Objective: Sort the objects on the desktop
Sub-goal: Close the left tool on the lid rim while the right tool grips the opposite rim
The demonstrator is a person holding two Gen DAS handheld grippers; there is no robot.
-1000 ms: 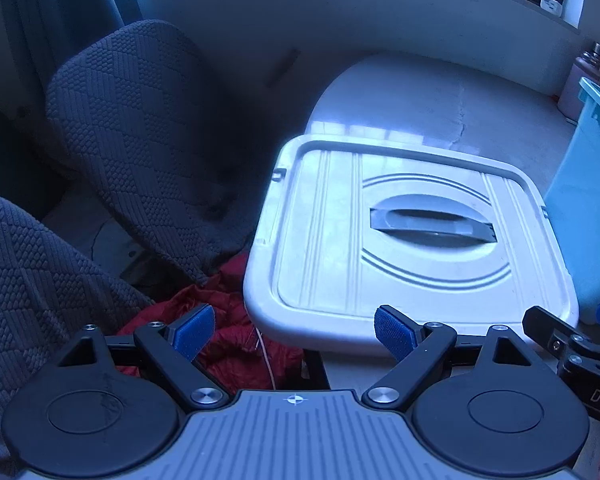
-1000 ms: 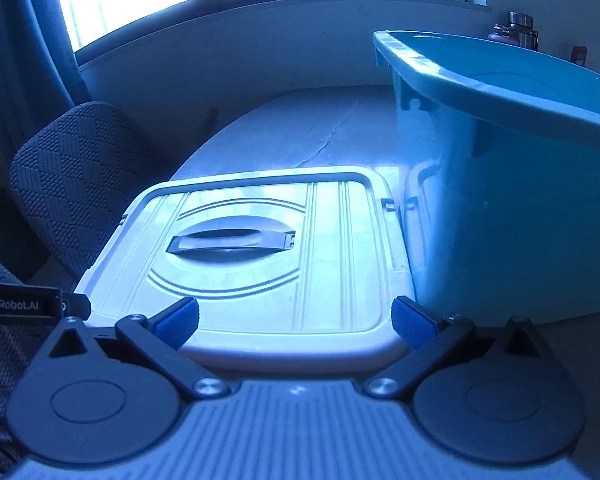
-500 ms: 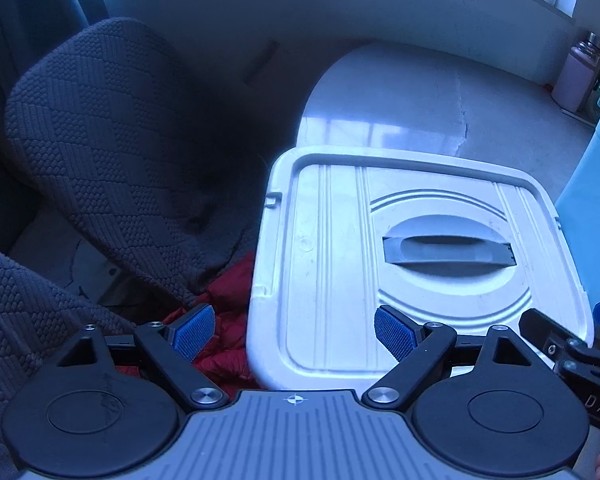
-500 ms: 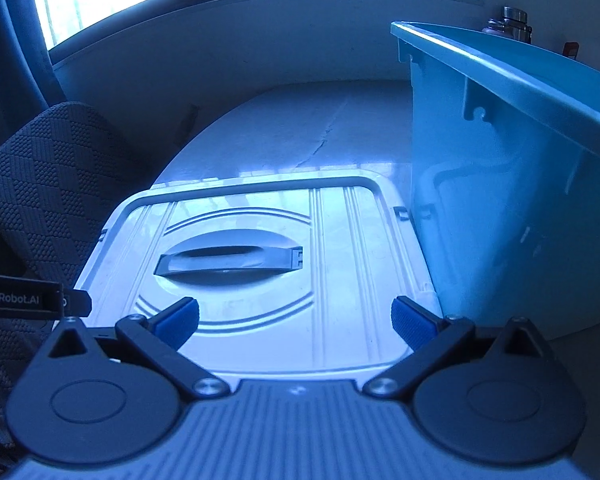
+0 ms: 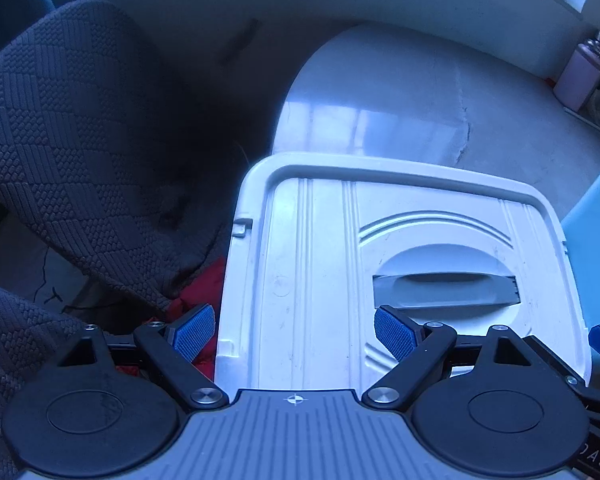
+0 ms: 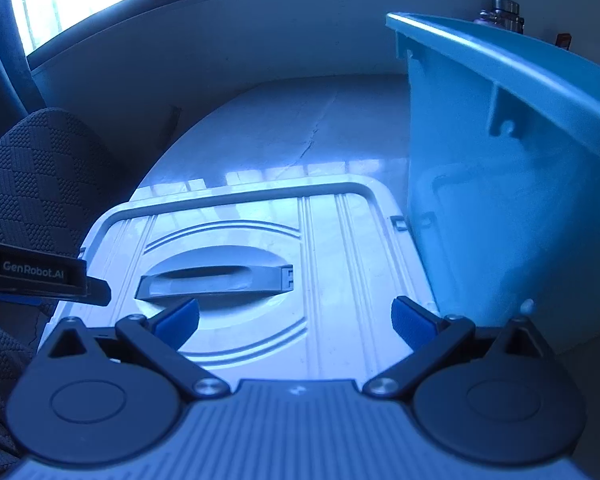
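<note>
A white plastic lid with a grey recessed handle lies flat on the pale table, its left part jutting past the table's edge. My left gripper stands open over the lid's near left edge, with nothing between its blue pads. In the right wrist view the same lid and handle fill the middle, and my right gripper hangs open above the near right part, pads apart and empty. The left gripper's side shows at the left of that view.
A tall blue plastic bin stands right beside the lid. Dark quilted chairs sit left of the table, with red cloth below the lid's edge. A pink bottle stands at the far right by the window wall.
Both grippers have moved forward over the lid, so it looms larger and its handle sits nearer the fingers. The left view has swung right, off the chair. The jaws stayed open.
</note>
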